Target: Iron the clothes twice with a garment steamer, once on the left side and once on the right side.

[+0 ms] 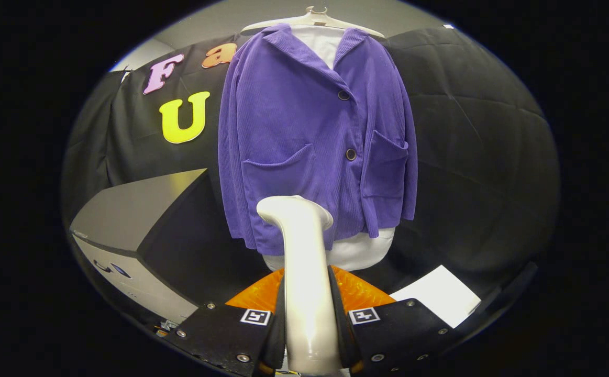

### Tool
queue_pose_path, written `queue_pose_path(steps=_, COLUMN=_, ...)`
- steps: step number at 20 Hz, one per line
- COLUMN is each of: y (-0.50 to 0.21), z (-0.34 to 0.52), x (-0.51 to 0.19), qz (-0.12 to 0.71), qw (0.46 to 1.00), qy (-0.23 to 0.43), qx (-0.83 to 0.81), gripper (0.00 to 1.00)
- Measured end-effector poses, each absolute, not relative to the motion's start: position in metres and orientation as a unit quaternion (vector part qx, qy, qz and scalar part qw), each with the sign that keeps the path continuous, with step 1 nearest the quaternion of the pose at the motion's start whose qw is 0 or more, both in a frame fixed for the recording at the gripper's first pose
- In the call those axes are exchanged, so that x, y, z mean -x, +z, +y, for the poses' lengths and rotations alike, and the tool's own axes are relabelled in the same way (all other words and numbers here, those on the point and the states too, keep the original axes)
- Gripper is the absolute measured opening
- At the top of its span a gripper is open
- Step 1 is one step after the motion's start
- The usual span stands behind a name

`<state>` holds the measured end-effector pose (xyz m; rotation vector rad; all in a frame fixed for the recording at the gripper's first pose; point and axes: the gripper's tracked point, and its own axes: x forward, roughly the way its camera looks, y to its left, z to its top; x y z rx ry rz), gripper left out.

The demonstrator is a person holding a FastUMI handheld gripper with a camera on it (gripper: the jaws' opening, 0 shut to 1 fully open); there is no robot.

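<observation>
A purple corduroy jacket (pixel 314 141) hangs on a pale hanger (pixel 314 18) over a white garment (pixel 321 44), straight ahead beyond the fingers. Two dark buttons run down its front and it has two patch pockets. My gripper (pixel 308 314) is shut on the white handle of the garment steamer (pixel 304 272), which stands upright between the fingers. The steamer's head (pixel 294 207) sits in front of the jacket's lower hem, near the left pocket; whether it touches the cloth I cannot tell.
A grey and black box-shaped unit (pixel 136 230) stands to the left of the jacket, lower down. A white sheet (pixel 438 301) lies to the right of the fingers. Black cloth wall (pixel 482 157) surrounds the jacket.
</observation>
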<state>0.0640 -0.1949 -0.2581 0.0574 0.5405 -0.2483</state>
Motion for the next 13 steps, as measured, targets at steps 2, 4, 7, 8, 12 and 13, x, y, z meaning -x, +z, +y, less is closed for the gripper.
queue_pose_path(steps=2, y=-0.252, z=-0.200, x=-0.054, qz=0.260, qw=0.958, qy=-0.113, qx=-0.029, gripper=0.40)
queue_pose_path(steps=4, y=-0.245, z=-0.205, x=-0.046, qz=0.252, qw=0.961, qy=-0.106, qx=-0.025, gripper=0.40)
queue_pose_path(steps=7, y=-0.223, z=-0.211, x=-0.039, qz=0.232, qw=0.968, qy=-0.098, qx=-0.020, gripper=0.40)
queue_pose_path(steps=8, y=-0.216, z=-0.213, x=-0.038, qz=0.226, qw=0.969, qy=-0.095, qx=-0.019, gripper=0.40)
queue_pose_path(steps=12, y=-0.173, z=-0.220, x=-0.046, qz=0.193, qw=0.976, qy=-0.096, qx=-0.021, gripper=0.40)
queue_pose_path(steps=13, y=-0.161, z=-0.223, x=-0.049, qz=0.183, qw=0.978, qy=-0.097, qx=-0.022, gripper=0.40)
